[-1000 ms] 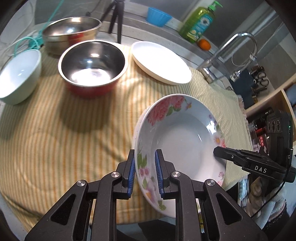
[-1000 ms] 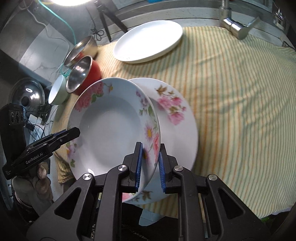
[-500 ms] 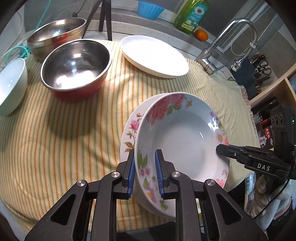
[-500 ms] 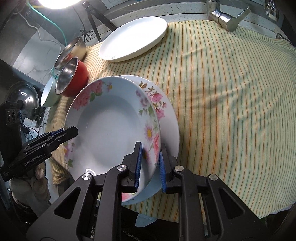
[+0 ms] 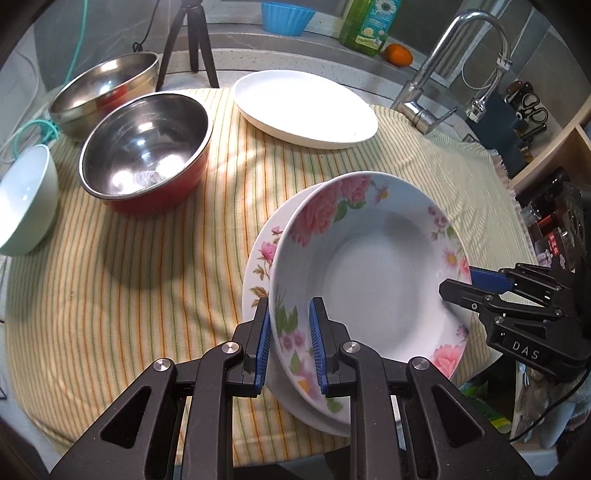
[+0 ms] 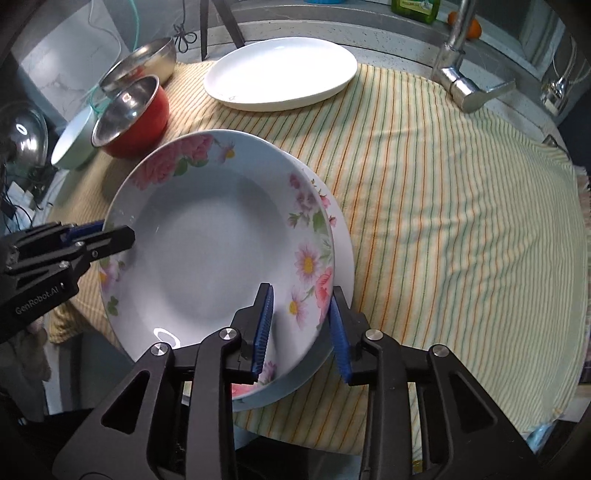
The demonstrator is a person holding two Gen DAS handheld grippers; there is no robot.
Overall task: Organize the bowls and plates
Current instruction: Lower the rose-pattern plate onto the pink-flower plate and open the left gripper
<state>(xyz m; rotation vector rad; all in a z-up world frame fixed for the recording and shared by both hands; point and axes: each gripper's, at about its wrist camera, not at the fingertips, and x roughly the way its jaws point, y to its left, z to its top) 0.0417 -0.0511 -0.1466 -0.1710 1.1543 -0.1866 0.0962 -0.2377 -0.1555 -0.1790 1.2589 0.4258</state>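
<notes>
A deep floral plate (image 5: 376, 266) (image 6: 218, 251) sits tilted on a second floral plate (image 5: 260, 258) (image 6: 341, 236) lying on the striped cloth. My left gripper (image 5: 288, 343) is shut on the deep plate's near rim. My right gripper (image 6: 299, 328) straddles the opposite rim with its jaws open wider than the rim. A plain white oval plate (image 5: 303, 107) (image 6: 280, 75) lies at the back. A red steel bowl (image 5: 147, 151) (image 6: 131, 116), a steel bowl (image 5: 107, 92) (image 6: 142, 68) and a pale green bowl (image 5: 26, 199) (image 6: 72, 138) stand at the left.
A striped cloth (image 5: 129, 266) (image 6: 461, 206) covers the counter. A faucet (image 5: 443, 70) (image 6: 461, 74) stands at the back right, a tripod (image 5: 192, 40) at the back. Dish soap (image 5: 369, 22), an orange (image 5: 398, 54) and a blue cup (image 5: 286, 16) sit on the ledge.
Both grippers lowered the deep floral plate onto the second floral plate. My right gripper's jaws have opened off the rim. My left gripper still grips it.
</notes>
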